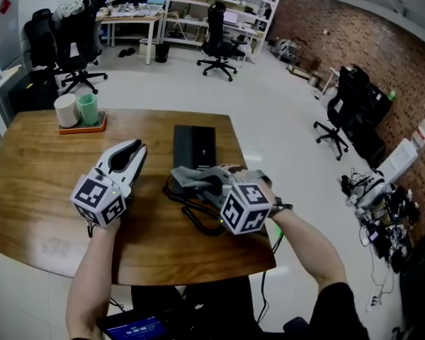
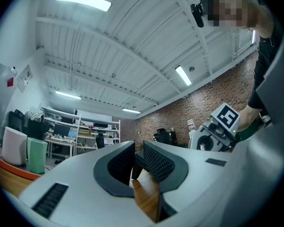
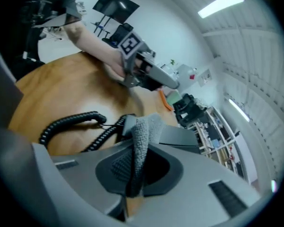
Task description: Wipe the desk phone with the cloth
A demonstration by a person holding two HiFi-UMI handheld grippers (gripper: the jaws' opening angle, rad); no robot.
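Note:
A black desk phone [image 1: 193,146] lies on the wooden table [image 1: 35,183], its coiled cord [image 1: 191,217] looping toward me. A grey cloth [image 1: 198,178] is draped over the phone's near end. My right gripper [image 1: 211,187] is shut on this cloth [image 3: 144,131], which hangs between the jaws above the phone [image 3: 180,136] and the cord [image 3: 71,122]. My left gripper [image 1: 136,147] hovers left of the phone, apart from it. In its own view the left gripper [image 2: 138,162] has its pads almost together with nothing between them. The right gripper [image 2: 217,126] shows beyond.
An orange tray [image 1: 81,127] with a white cup [image 1: 66,110] and a green cup [image 1: 89,108] stands at the table's far left. Office chairs [image 1: 218,44] and shelves stand on the floor beyond. The table's right edge [image 1: 251,183] is close to the phone.

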